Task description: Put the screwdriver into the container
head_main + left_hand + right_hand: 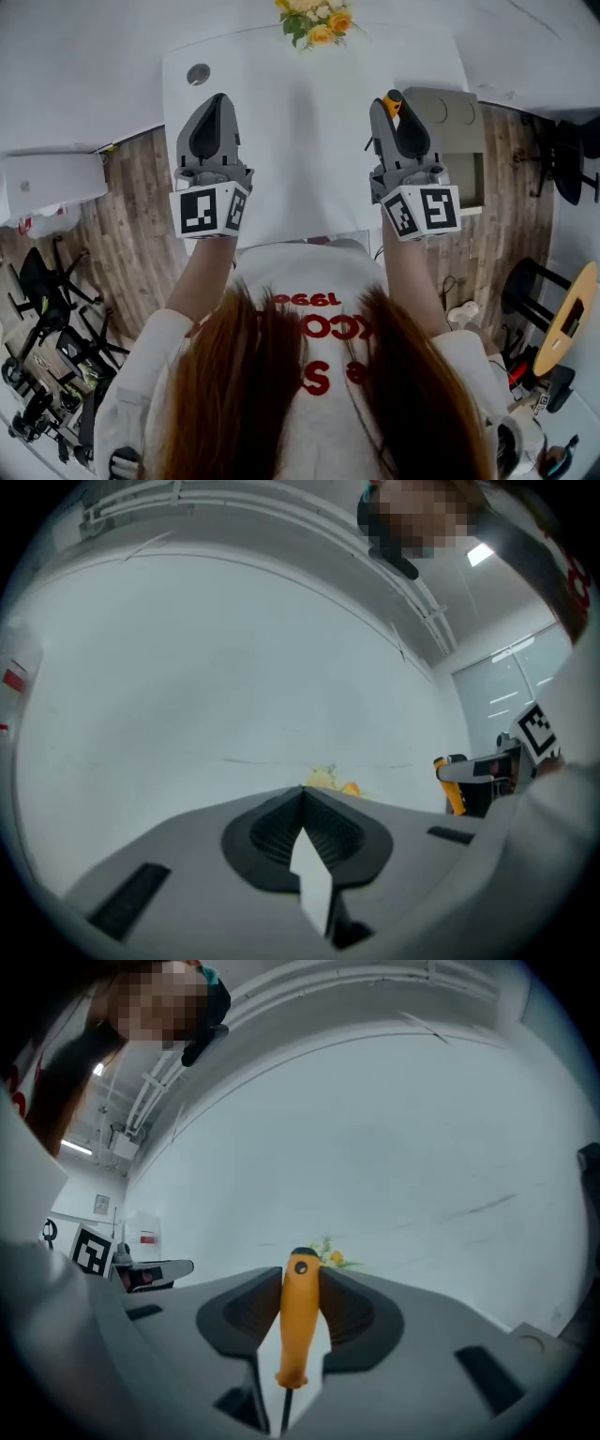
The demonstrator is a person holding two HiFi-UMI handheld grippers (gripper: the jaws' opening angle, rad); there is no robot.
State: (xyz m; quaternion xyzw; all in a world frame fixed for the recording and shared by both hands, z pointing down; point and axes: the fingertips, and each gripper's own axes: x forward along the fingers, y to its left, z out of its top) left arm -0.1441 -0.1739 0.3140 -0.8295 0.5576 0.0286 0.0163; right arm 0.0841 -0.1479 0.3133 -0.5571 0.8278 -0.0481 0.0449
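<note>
My right gripper is shut on an orange-handled screwdriver, held above the white table's right part. In the right gripper view the orange handle stands upright between the jaws of the right gripper, with its thin dark shaft running down out of sight. A grey open container sits just right of this gripper, at the table's right edge. My left gripper hovers over the table's left side with nothing in it. In the left gripper view the left gripper has its jaws closed together.
A bunch of yellow flowers stands at the table's far edge. A small round grey disc lies at the far left corner. Wooden floor, black chair legs and a round stool surround the table.
</note>
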